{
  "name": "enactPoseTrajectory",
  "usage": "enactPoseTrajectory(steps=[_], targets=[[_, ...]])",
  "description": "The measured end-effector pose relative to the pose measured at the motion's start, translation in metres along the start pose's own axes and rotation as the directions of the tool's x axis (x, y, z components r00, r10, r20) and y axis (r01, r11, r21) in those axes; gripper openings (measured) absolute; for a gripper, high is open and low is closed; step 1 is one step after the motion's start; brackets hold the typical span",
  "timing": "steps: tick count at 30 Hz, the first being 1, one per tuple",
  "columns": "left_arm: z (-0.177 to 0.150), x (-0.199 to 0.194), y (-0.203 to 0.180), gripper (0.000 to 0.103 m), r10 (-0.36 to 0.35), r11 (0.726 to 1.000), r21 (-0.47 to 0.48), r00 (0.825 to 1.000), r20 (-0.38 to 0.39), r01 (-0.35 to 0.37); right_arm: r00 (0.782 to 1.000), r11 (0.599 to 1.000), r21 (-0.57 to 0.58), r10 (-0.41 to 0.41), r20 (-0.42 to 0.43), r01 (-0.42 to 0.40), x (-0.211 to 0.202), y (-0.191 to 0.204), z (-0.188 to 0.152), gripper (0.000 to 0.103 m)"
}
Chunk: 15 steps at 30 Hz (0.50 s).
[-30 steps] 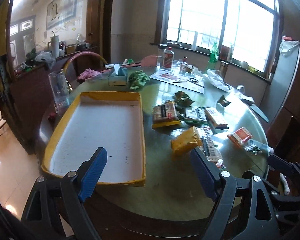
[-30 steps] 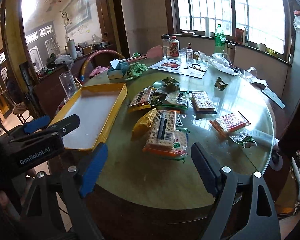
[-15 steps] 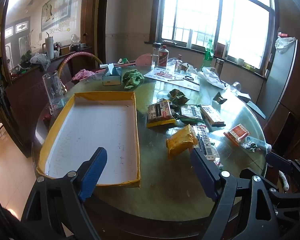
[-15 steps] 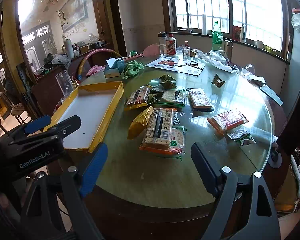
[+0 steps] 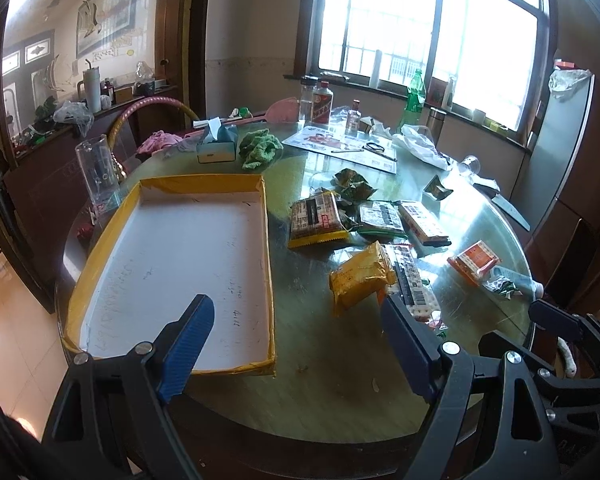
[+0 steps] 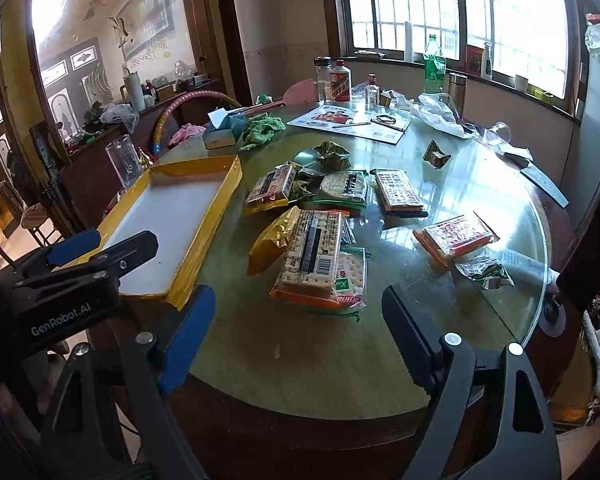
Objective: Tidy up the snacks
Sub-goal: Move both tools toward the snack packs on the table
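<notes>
A yellow-rimmed tray [image 5: 266, 240] [image 6: 216, 208] with a white floor lies on the left of the round glass table and holds nothing. Several snack packs lie to its right: a yellow bag [image 5: 360, 276] [image 6: 272, 236], a cracker pack with a barcode [image 6: 314, 250] [image 5: 408, 280], an orange pack [image 5: 474, 260] [image 6: 454, 236], a yellow-edged pack [image 5: 316, 218] and a dark-edged pack [image 6: 398, 192]. My left gripper [image 5: 296, 332] hovers open at the table's near edge, between tray and snacks. My right gripper [image 6: 296, 324] is open just short of the cracker pack. The left gripper body [image 6: 68, 276] shows in the right wrist view.
A tall glass [image 5: 96, 172] stands left of the tray. A tissue box [image 5: 217, 148], a green cloth [image 5: 260, 152], bottles [image 5: 322, 104], a leaflet [image 5: 340, 146] and a plastic bag [image 5: 420, 144] fill the far side. A knife [image 5: 510, 212] lies at the right rim.
Both grippers have drawn back and risen slightly, so the table sits a little lower and farther in each view. Nothing on the table has moved; both stay open.
</notes>
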State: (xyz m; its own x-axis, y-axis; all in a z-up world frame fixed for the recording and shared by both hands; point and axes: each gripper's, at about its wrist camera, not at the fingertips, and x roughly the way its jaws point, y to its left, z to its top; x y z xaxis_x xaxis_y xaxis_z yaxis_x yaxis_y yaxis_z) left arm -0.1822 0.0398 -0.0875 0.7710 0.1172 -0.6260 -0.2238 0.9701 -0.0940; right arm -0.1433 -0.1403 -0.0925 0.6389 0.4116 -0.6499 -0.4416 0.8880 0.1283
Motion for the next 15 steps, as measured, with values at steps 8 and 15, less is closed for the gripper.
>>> enactPoseTrajectory(steps=[8,15], targets=[[0.002,0.022,-0.011,0.085,0.001,1.000,0.021,0.999,-0.039,0.000,0.999,1.000,0.029,0.006,-0.042,-0.005,0.022,-0.017,0.003,0.085],[0.005,0.043,-0.016,0.085,-0.041,0.999,0.016,0.996,-0.082,0.043,0.998,0.999,0.041,0.014,-0.068,-0.011,0.042,-0.031,0.006,0.085]])
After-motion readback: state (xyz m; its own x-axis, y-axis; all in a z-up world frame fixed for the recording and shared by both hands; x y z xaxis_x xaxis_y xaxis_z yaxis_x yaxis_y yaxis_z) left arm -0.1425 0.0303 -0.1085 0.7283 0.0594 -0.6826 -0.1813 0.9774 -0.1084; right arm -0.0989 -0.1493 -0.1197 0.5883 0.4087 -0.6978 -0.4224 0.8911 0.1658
